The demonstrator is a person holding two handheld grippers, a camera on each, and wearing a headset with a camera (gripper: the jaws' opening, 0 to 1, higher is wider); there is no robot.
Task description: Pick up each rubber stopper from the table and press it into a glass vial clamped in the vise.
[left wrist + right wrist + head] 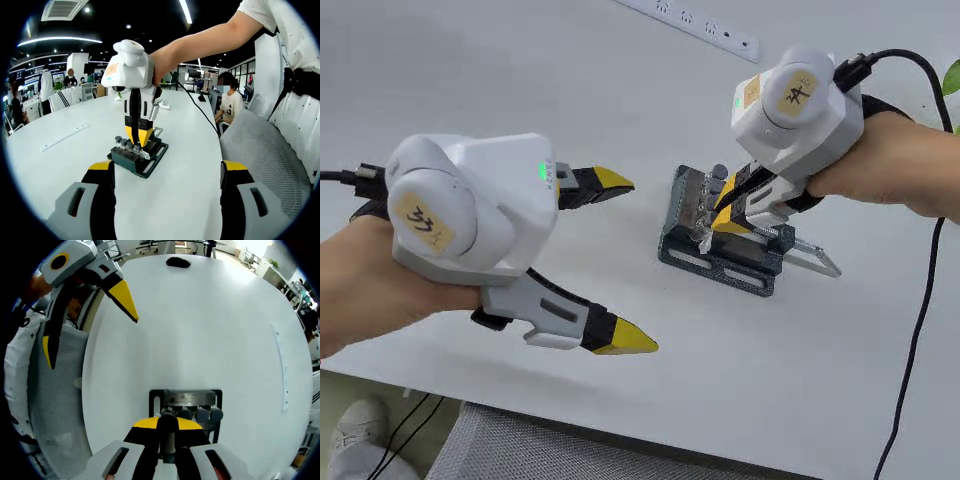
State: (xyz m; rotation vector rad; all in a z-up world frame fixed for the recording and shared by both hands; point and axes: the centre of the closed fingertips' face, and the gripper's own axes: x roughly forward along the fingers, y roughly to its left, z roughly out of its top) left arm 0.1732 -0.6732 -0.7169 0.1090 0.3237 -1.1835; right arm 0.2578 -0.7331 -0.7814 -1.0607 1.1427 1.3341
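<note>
A black vise (720,255) stands right of centre on the white table and clamps a row of glass vials (705,205). Several carry grey rubber stoppers (201,414). My right gripper (728,213) points down at the near end of the row. Its yellow tips are shut on a dark stopper (167,421) over a vial. The left gripper view has the same right gripper (138,136) above the vise (139,159). My left gripper (620,260) hovers left of the vise, open wide and holding nothing; it is also in its own view (167,170) and the right gripper view (85,325).
A white power strip (705,25) lies at the table's far edge. A black cable (920,320) trails down the right side. A grey mesh chair (520,445) sits at the near edge. The vise's handle (815,258) sticks out to the right.
</note>
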